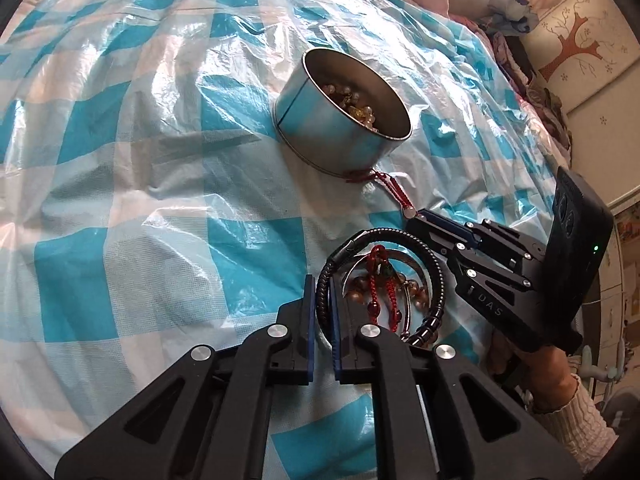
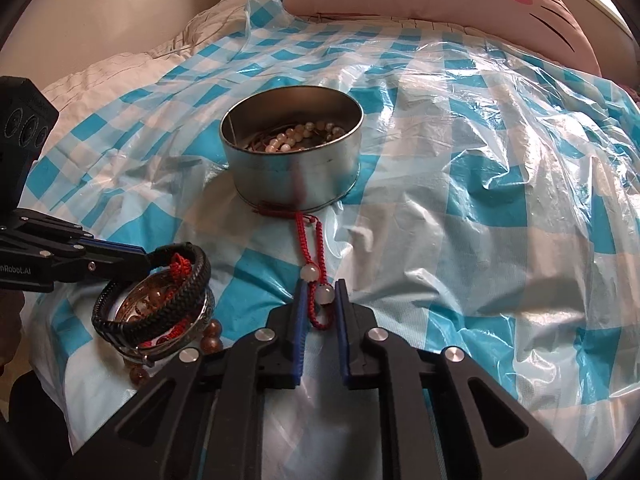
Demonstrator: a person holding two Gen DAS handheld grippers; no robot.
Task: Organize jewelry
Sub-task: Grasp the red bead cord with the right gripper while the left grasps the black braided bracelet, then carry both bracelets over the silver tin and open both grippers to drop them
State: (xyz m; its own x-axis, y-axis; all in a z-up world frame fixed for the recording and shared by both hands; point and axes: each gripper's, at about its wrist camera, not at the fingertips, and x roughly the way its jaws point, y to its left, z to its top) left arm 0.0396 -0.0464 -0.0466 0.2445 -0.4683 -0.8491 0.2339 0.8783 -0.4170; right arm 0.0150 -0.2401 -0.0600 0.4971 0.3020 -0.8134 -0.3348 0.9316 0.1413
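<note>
Partway, I'd say. The round tin [image 2: 292,160] sits on the blue-checked plastic sheet [image 2: 480,200] and already holds pale bead strands [image 2: 296,136], so some pieces are in. Left to do: the red cord bracelet [image 2: 310,248], one end caught under the tin's base and trailing toward the camera, and the pile at left, black braided bracelet [image 2: 160,300], silver bangle [image 2: 176,336], brown bead strand [image 2: 212,336]. Left gripper [image 1: 322,300] is pinched on the black braided bracelet's band, piece at the pile, not lifted clear as far as I can tell. Right gripper [image 2: 320,300] is spread, fingers either side of the red cord's two pale end beads, not clamped.
</note>
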